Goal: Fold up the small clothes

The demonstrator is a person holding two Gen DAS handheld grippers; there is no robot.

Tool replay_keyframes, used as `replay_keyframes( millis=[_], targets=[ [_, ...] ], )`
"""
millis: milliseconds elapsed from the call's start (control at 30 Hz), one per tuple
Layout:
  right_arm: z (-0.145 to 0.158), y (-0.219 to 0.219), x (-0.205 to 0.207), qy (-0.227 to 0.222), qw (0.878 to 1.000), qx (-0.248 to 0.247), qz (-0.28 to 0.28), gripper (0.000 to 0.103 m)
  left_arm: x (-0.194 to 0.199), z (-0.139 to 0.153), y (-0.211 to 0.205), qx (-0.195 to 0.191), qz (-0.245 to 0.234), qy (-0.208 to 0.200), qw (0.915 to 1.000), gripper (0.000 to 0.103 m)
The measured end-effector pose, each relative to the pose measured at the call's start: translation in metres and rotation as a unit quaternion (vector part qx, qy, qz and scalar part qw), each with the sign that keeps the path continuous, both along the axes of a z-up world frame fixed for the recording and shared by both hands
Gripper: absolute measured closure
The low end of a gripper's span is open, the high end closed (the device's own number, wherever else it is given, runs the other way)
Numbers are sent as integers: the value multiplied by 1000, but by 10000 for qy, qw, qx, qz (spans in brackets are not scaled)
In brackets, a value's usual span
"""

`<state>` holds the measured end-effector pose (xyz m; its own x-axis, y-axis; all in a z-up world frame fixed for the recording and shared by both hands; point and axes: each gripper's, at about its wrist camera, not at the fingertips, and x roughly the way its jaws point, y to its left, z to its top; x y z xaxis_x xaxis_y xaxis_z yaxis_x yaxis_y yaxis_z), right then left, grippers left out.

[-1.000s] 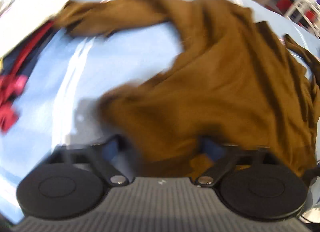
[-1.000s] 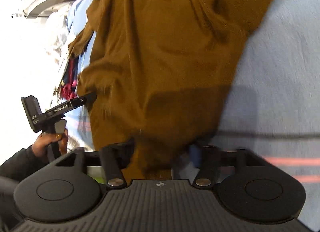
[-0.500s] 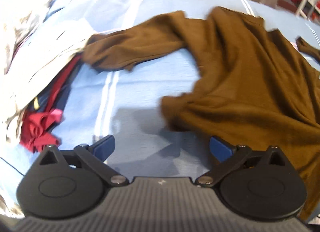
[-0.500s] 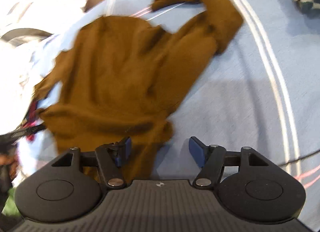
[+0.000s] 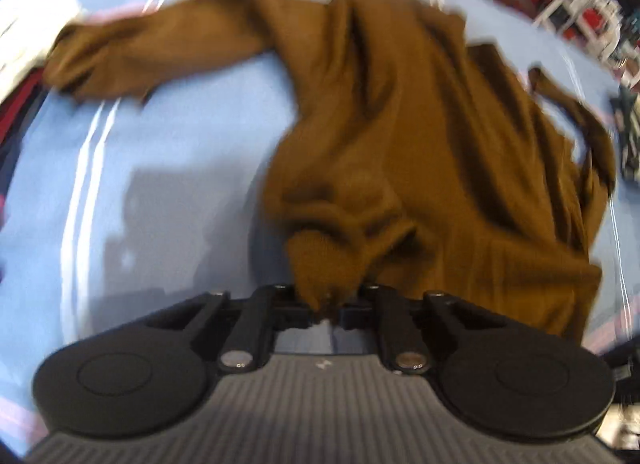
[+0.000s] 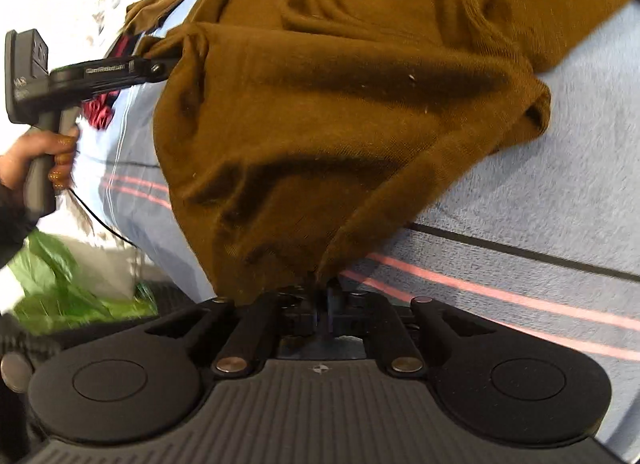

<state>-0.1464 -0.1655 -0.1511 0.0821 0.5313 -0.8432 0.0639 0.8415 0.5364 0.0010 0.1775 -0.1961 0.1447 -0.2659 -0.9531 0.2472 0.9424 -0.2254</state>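
Observation:
A brown long-sleeved top (image 5: 400,152) lies crumpled on a light blue striped cloth (image 5: 168,168). One sleeve (image 5: 160,48) stretches to the far left. My left gripper (image 5: 324,308) is shut on a bunched corner of the top's near hem. In the right wrist view the top (image 6: 340,112) hangs taut and lifted off the cloth. My right gripper (image 6: 322,296) is shut on another corner of the hem. The left gripper (image 6: 160,66) shows there at the left, pinching the fabric, held by a hand (image 6: 36,152).
Red and dark clothes (image 5: 16,104) lie at the left edge. A green bag (image 6: 60,284) sits off the near left side in the right wrist view. Pink and dark stripes (image 6: 520,296) cross the cloth. Racks and clutter (image 5: 580,16) stand at the far right.
Both grippers were open over the flat top half a second ago. Both have shut on the hem corners and raised the fabric, which is now bunched and stretched between them.

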Motion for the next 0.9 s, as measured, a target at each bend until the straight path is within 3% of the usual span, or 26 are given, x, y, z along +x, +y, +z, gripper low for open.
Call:
replay_keyframes(
  millis=[133, 200, 233, 267, 300, 333, 367, 433, 500, 533, 633, 700, 800, 900],
  targets=[
    [9, -1, -2, 45, 9986, -94, 525, 95, -29, 11, 50, 248, -195, 628, 9975, 95],
    [11, 0, -5, 279, 9960, -36, 854, 91, -37, 10, 80, 723, -143, 822, 9939, 97],
    [14, -4, -8, 294, 9957, -45, 876, 78, -41, 7, 93, 1136, -264, 919, 9889, 97],
    [16, -6, -6, 314, 9958, -123, 854, 71, -42, 5, 103, 1557, -358, 972, 9824, 95],
    [18, -12, -5, 345, 9953, -218, 874, 48, -42, 5, 112, 1874, -320, 933, 9773, 90],
    [24, -21, -1, 256, 9952, -361, 874, 35, -37, 8, 117, 2077, -225, 815, 9745, 89],
    [33, -31, 5, 7, 9959, -501, 752, 35, -30, 15, 115, 2024, -152, 626, 9772, 84],
    [48, -54, 29, -478, 9963, -599, 385, 34, -8, 36, 95, 1388, -101, 40, 9903, 63],
    [59, -76, 62, -999, 9913, -862, -10, 30, 22, 52, 58, 972, -232, -569, 9934, 10],
    [62, -86, 82, -1195, 9882, -940, -160, 27, 40, 56, 34, 858, -304, -801, 9926, 6],
    [58, -105, 143, -1619, 9799, -1052, -504, 26, 97, 59, -35, 476, -641, -1115, 9906, 6],
    [47, -113, 180, -1708, 9778, -1062, -595, 26, 136, 58, -83, 394, -980, -1436, 9840, 6],
    [26, -119, 219, -1557, 9789, -1101, -734, 25, 188, 43, -145, 866, -1603, -1765, 9673, 6],
    [0, -110, 249, -1327, 9836, -1019, -679, 24, 217, 20, -189, 1302, -2216, -1815, 9492, 6]
  ],
)
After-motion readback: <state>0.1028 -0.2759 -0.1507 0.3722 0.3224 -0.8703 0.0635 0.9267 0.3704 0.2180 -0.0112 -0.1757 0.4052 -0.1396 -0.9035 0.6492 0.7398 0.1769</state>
